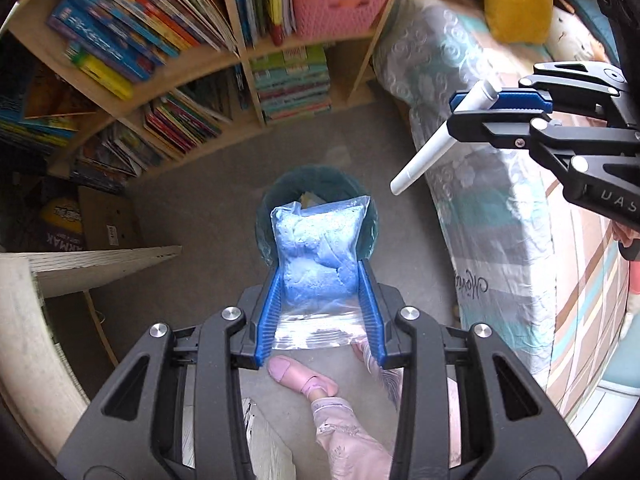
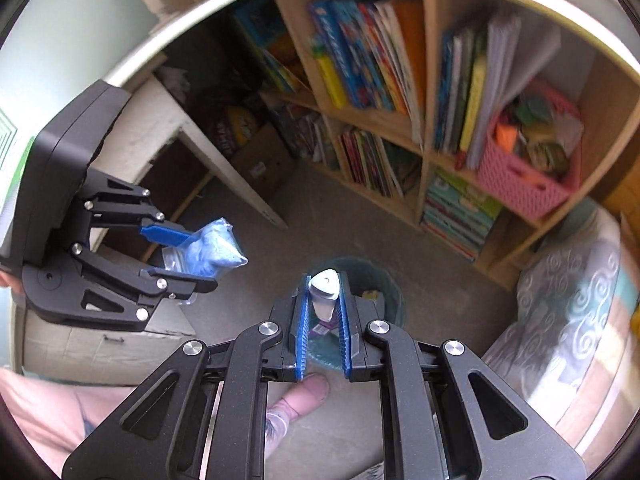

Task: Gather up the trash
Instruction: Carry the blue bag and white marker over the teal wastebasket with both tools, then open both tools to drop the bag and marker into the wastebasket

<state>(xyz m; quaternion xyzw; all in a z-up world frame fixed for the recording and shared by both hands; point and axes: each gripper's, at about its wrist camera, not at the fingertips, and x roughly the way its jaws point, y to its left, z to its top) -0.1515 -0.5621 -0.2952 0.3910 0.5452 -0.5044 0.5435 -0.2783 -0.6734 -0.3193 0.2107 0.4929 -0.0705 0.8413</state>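
Note:
My left gripper points down, shut on a clear plastic bag of blue stuff that hangs right over a round teal bin on the carpet. Seen from the right wrist, that gripper holds the same bag at the left. My right gripper is shut on a white marker, seen end-on, above the bin. In the left wrist view the right gripper is at the upper right with the marker slanting down-left, beside the bin.
A wooden bookshelf full of books and a pink basket stands behind the bin. A bed with a patterned cover lies to the right, a white desk and cardboard box to the left. A person's pink slippered feet stand below.

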